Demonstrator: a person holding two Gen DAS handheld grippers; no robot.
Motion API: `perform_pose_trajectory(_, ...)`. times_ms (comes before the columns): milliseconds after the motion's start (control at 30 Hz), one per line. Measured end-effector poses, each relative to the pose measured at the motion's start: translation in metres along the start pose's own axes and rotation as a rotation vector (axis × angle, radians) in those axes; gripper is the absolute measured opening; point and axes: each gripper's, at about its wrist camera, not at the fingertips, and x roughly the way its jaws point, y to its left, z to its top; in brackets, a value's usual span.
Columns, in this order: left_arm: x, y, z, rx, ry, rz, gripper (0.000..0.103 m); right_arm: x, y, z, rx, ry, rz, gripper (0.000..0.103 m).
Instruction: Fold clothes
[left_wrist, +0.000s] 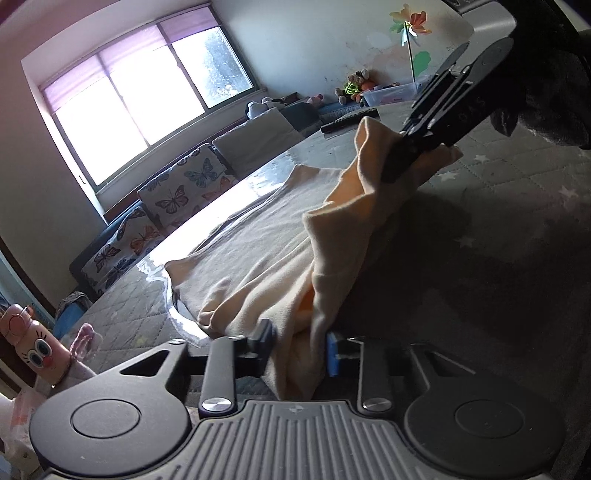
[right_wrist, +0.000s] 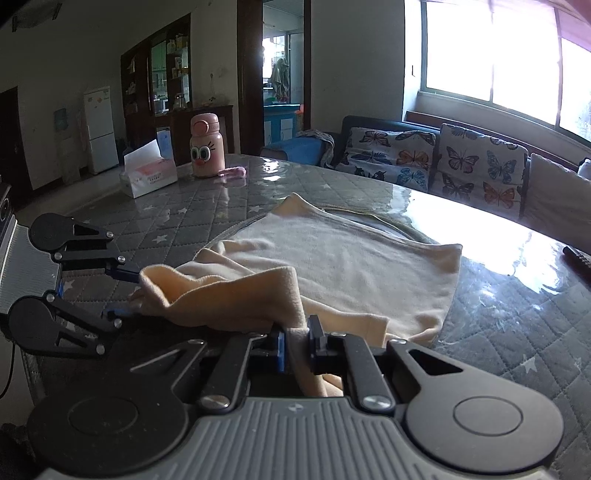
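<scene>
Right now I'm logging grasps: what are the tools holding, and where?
Both hold the cream garment by its lifted near edge: left tool and right tool, each shut on a bunched corner.

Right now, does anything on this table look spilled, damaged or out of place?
Nothing stands out. The cream garment lies partly flat on the table, its near edge pinched by the left gripper and right gripper. The pink bottle stands upright beside the tissue box.

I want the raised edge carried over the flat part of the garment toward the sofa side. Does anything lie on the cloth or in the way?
Nothing visible does. The left gripper and right gripper both pinch the cream garment, whose flat part is bare. The pink bottle and tissue box stand well off to the side.
</scene>
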Motion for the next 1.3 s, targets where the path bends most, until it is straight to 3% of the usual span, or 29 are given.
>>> perform_pose_trajectory(100,-0.004,0.003,0.002,-0.006,-0.006,-0.006,0.011,-0.004,0.002,-0.002,0.001,-0.009,0.001,0.009)
perform_pose_trajectory(200,-0.021,0.005,0.003,-0.027,-0.017,-0.029,0.009,-0.015,0.007,-0.002,-0.003,-0.026,0.008,0.009)
perform_pose_trajectory(433,-0.064,0.010,0.007,-0.082,-0.041,-0.091,0.009,-0.047,0.019,-0.004,-0.010,-0.058,0.034,0.009)
perform_pose_trajectory(767,-0.133,0.002,0.002,-0.139,-0.041,-0.177,0.009,-0.111,0.057,-0.015,-0.025,-0.050,0.151,0.009)
perform_pose_trajectory(1033,-0.110,0.024,0.016,-0.176,-0.055,-0.138,0.009,-0.095,0.051,0.004,-0.024,-0.036,0.143,0.009)
perform_pose_trajectory(1300,-0.040,0.076,0.041,-0.236,-0.041,-0.135,0.009,-0.046,0.013,0.045,0.030,-0.017,0.109,0.009)
